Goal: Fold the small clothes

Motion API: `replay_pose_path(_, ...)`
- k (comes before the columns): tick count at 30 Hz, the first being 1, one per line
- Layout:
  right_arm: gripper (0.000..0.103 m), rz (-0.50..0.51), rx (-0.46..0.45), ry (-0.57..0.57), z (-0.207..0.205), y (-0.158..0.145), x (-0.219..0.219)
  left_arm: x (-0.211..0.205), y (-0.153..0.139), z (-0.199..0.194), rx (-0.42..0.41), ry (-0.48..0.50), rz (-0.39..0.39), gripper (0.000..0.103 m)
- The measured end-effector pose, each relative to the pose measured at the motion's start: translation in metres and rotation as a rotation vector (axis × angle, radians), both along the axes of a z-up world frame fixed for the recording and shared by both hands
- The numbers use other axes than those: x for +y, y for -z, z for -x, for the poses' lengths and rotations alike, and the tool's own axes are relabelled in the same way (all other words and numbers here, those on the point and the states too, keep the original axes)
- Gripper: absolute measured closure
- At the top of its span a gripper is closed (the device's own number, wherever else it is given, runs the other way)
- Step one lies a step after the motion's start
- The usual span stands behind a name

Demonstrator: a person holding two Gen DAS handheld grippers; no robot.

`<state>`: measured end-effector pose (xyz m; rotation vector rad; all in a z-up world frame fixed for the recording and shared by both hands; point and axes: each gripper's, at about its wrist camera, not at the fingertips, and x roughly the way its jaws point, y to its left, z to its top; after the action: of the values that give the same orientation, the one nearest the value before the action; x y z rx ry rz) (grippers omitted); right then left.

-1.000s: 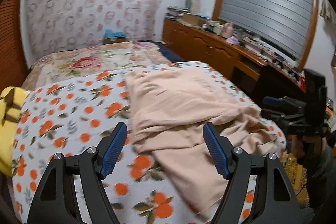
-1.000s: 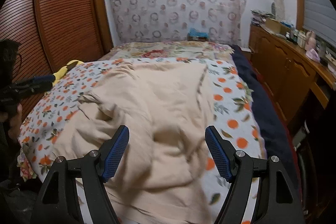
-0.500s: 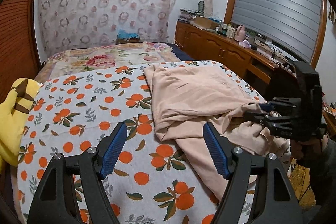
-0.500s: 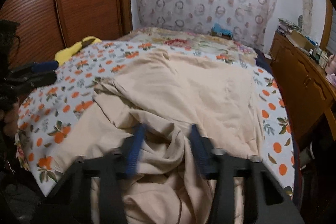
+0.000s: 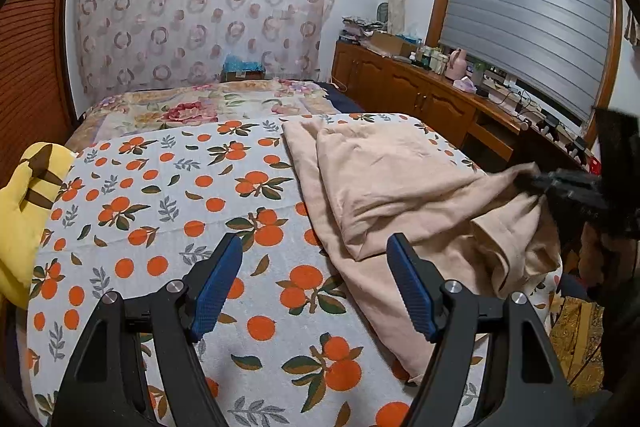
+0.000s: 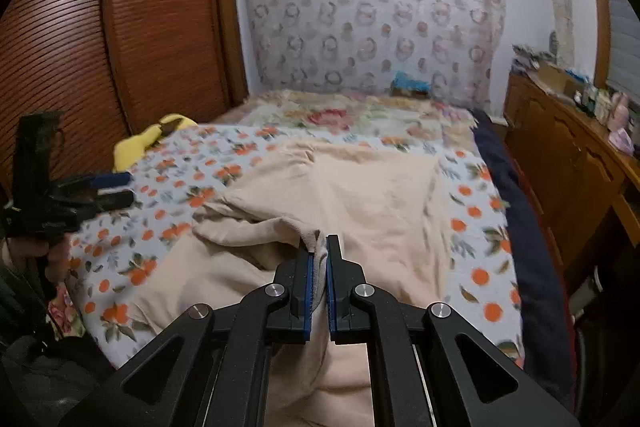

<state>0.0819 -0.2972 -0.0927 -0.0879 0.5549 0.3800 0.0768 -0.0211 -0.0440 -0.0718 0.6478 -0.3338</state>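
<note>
A beige garment (image 5: 384, 195) lies rumpled on the right half of a bed with an orange-print sheet (image 5: 168, 211). In the right wrist view the same garment (image 6: 360, 187) spreads ahead, and my right gripper (image 6: 319, 247) is shut on a pinched fold of its near edge, lifting it a little. The right gripper (image 5: 532, 183) also shows at the right edge of the left wrist view, holding that fold. My left gripper (image 5: 314, 267) hangs open over the bare sheet, left of the garment, with nothing between its fingers. It appears at the left in the right wrist view (image 6: 116, 189).
A yellow garment (image 5: 24, 211) lies at the bed's left edge. A floral quilt (image 5: 200, 107) covers the bed's far end. A wooden cabinet (image 5: 420, 95) with clutter runs along the right wall, and louvred wardrobe doors (image 6: 100, 39) stand at the left.
My right gripper went from open above the garment to shut on a fold of its near edge and pulled it up. The left gripper stayed open; its view shifted slightly left.
</note>
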Motion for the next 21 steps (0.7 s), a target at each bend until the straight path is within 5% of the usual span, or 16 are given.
replay_pose_path(5,0.093,0.055,0.058,0.067,0.0,0.022,-0.014,-0.003,-0.001,0.002,-0.006,0.001,-0.005,0.028)
replay_pose_path(9,0.062,0.041,0.046,0.097,0.01,0.017,-0.018,-0.004,0.0,0.003,-0.007,0.005,-0.01,0.028)
replay_pose_path(15,0.062,0.009,0.006,0.034,0.029,0.002,0.011,-0.011,0.0,0.006,-0.012,0.015,-0.023,0.028)
replay_pose_path(21,0.06,0.037,0.057,-0.071,0.018,0.019,0.057,-0.016,0.004,0.007,-0.002,0.025,-0.021,0.028)
